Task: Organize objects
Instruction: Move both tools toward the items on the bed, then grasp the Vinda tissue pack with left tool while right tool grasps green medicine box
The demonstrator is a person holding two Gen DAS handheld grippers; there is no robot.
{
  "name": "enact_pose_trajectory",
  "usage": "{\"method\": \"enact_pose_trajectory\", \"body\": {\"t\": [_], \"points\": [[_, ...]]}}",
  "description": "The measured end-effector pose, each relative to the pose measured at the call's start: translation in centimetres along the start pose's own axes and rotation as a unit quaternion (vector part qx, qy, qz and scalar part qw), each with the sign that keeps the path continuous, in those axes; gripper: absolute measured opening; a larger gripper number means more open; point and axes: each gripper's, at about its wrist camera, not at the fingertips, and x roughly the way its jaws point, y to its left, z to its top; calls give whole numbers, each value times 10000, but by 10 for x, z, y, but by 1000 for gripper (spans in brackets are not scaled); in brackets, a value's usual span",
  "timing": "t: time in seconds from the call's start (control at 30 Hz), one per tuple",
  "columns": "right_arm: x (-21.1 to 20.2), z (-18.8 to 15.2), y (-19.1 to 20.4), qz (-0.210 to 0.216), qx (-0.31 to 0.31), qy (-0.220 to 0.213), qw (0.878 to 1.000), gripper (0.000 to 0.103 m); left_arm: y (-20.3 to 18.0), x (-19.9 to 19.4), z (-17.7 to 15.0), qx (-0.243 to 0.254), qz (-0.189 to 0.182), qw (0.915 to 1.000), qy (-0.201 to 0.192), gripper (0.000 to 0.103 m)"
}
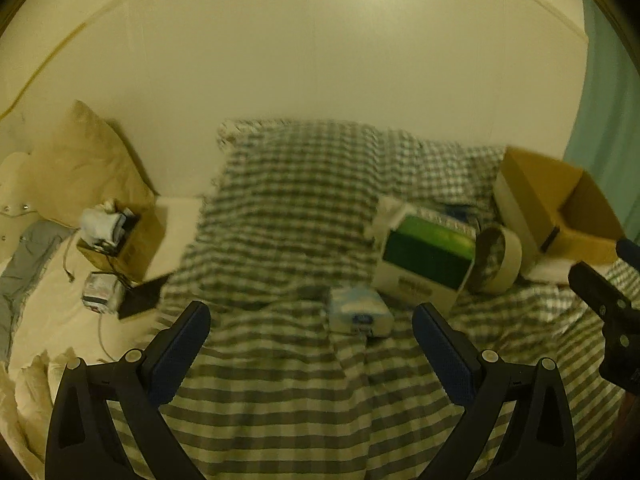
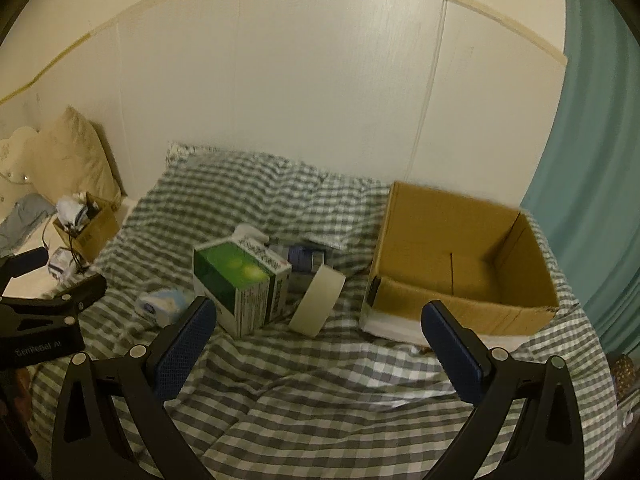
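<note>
We hold both grippers above the grey-and-white checked bedspread (image 2: 320, 392), each with its fingers spread wide and gripping nothing. From the left gripper (image 1: 311, 350), the small pale-blue soft packet (image 1: 358, 310) lies just ahead, between the fingers and a little right of centre, long axis running across the frame; this gripper looks the nearer one to it. From the right gripper (image 2: 318, 344), the green-and-white carton box (image 2: 240, 284) stands upper left of centre, the cream roll of tape (image 2: 318, 300) leans on edge just beside it, and the open brown cardboard box (image 2: 464, 264) sits at right, mouth up, seemingly empty. Print on the carton is too blurred to read; the other gripper's body reads "GenieBot AI", mirrored.
</note>
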Motion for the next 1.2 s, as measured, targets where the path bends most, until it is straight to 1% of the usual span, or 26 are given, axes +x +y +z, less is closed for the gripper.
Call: {"method": "enact_pose_trajectory", "body": {"t": [0.07, 0.2, 0.3, 0.37, 0.4, 0.43, 0.47, 0.5, 0.53, 0.67, 0.77, 0.93, 1.03, 1.13, 1.2], "points": [[9, -4, 0, -8, -8, 117, 9999, 103, -7, 14, -4, 73, -36, 9998, 158, 103], [22, -10, -2, 18, 32, 281, 9996, 103, -19, 44, -9, 197, 10, 9989, 431, 103], [31, -13, -4, 27, 59, 377, 9993, 103, -22, 64, -8, 74, -47, 9983, 569, 103], [38, -16, -3, 13, 70, 456, 9989, 103, -25, 76, -8, 31, -83, 9978, 660, 101], [41, -17, -4, 10, 73, 490, 9988, 103, -26, 84, -8, 44, -69, 9974, 715, 96], [44, -18, -4, 9, 76, 523, 9986, 103, -27, 91, -9, 57, -68, 9968, 799, 84], [47, -20, -4, 5, 77, 556, 9984, 103, -28, 99, -11, 63, -102, 9956, 927, 76], [49, -20, -4, -1, 78, 586, 9983, 103, -29, 104, -15, 71, -164, 9943, 1050, 59], [51, -21, -5, -6, 76, 620, 9980, 103, -29, 108, -17, 79, -201, 9935, 1120, 54], [55, -22, -3, -18, 63, 668, 9977, 103, -25, 98, -14, -64, -373, 9942, 1009, 54], [55, -19, 2, -13, 2, 666, 9978, 103, -16, 77, -6, -155, -451, 9955, 820, 53], [56, -5, 22, 192, 18, 699, 9974, 103, 18, 48, 8, -232, -198, 9986, 424, 53], [60, 4, 45, 291, 39, 707, 9971, 103, 39, 44, 10, -317, -5, 9989, 338, 53], [68, 9, 74, 85, -17, 758, 9971, 103, 58, 45, 8, -380, 109, 9988, 298, 53], [77, 12, 88, 74, 189, 806, 9965, 103, 69, 48, 7, -394, 147, 9987, 297, 53]]}}
